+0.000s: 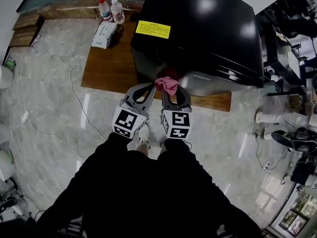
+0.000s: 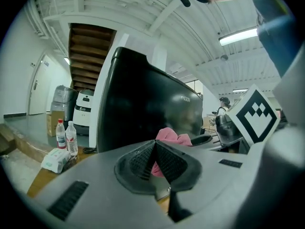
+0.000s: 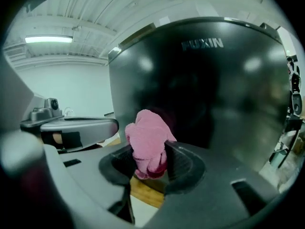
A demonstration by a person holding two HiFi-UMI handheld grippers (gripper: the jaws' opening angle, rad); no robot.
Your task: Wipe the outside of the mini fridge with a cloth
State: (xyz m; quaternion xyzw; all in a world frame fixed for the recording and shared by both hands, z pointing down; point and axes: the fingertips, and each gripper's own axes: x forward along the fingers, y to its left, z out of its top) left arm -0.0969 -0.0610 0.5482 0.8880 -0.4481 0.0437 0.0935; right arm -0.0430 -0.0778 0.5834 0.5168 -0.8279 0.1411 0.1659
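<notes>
the black mini fridge (image 1: 198, 29) stands on a low wooden platform (image 1: 106, 66). the right gripper (image 3: 150, 156) pinches a bunched pink cloth (image 3: 147, 140) close to the fridge's glossy front. the left gripper (image 2: 155, 151), just beside it, has its fingers pressed together on nothing. two water bottles (image 1: 111, 10) stand on the platform's far edge.

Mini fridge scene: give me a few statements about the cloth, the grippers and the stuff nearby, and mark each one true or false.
1. The right gripper is shut on the pink cloth. True.
2. The left gripper grips the cloth too. False: its jaws are together with nothing between them.
3. The mini fridge is white. False: it is black.
4. Two water bottles stand by a tissue pack on the wooden platform. True.
</notes>
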